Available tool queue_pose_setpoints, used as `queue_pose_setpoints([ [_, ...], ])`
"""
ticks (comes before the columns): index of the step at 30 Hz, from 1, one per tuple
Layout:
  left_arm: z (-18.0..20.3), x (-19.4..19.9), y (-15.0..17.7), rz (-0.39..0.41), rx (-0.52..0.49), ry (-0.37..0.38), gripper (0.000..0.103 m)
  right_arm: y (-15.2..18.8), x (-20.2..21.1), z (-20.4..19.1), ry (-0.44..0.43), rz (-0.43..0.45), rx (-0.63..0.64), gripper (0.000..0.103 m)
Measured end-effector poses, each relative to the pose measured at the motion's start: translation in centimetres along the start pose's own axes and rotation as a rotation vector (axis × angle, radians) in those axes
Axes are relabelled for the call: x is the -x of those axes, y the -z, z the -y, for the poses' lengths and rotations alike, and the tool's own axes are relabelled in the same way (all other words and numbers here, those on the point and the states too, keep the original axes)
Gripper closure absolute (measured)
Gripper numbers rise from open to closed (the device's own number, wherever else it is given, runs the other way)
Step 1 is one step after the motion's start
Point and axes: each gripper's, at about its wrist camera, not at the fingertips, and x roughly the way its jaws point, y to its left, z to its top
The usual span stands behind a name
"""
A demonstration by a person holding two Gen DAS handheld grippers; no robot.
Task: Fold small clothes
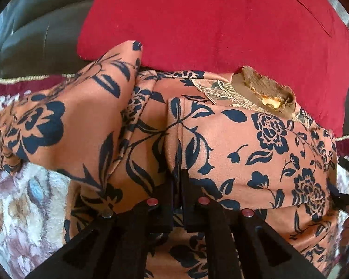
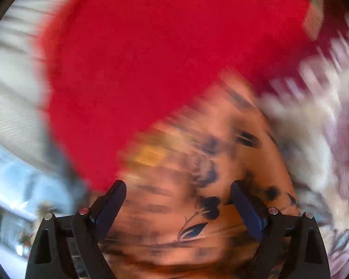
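An orange garment with dark blue flowers lies on a floral blanket, its brown neckline toward the red cushion. My left gripper is shut on a folded edge of the garment near its middle. A sleeve lies spread to the left. In the blurred right wrist view the same garment lies under my right gripper, which is open and empty, fingers wide apart above the cloth.
A large red cushion lies behind the garment and also fills the right wrist view. A fluffy floral blanket covers the surface. A grey leather seat back is at far left.
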Motion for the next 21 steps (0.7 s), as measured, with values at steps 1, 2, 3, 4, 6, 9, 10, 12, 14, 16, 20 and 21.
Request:
queue_pose_setpoints([
  [1, -0.4, 0.3, -0.1, -0.002, -0.002, 0.007, 0.096, 0.1, -0.5, 0.9, -0.02, -0.011, -0.038, 0.014],
  [2, -0.8, 0.7, -0.1, -0.001, -0.007, 0.007, 0.095, 0.2, 1.1, 0.0, -0.034, 0.052, -0.006, 0.014],
  [3, -1.0, 0.9, 0.0, 0.003, -0.009, 0.005, 0.095, 0.1, 2.0, -0.9, -0.049, 0.078, 0.015, 0.013],
  [4, -1.0, 0.1, -0.1, 0.008, -0.006, 0.005, 0.095, 0.2, 3.3, -2.1, -0.094, 0.122, 0.047, 0.013],
  [6, -1.0, -0.4, -0.3, 0.008, 0.015, 0.024, 0.095, 0.2, 4.1, -3.2, -0.1, 0.153, 0.101, 0.012],
  [9, -3.4, 1.1, 0.5, -0.014, 0.056, 0.102, 0.077, 0.2, 0.0, -0.6, 0.078, 0.018, 0.074, 0.011],
  [10, -4.1, 2.0, 0.8, 0.005, 0.066, 0.136, 0.062, 0.6, -0.7, 0.4, 0.062, 0.0, 0.05, 0.012],
  [12, -7.3, 6.0, 1.3, 0.104, 0.122, 0.231, 0.041, 1.3, 1.0, -0.6, 0.04, 0.076, 0.11, 0.011],
  [14, -11.2, 8.4, 1.9, 0.18, 0.201, 0.26, 0.03, 1.9, 1.7, -1.3, 0.026, 0.082, 0.115, 0.011],
  [16, -17.5, 10.3, 3.1, 0.254, 0.36, 0.228, 0.026, 3.0, 2.3, -1.9, 0.018, 0.086, 0.14, 0.011],
  [20, -30.3, 8.6, 5.3, 0.265, 0.724, 0.094, 0.026, 5.9, 3.0, -1.7, 0.001, 0.083, 0.164, 0.011],
  [21, -32.0, 7.4, 5.5, 0.25, 0.779, 0.076, 0.026, 6.1, 3.2, -2.0, -0.003, 0.081, 0.167, 0.011],
])
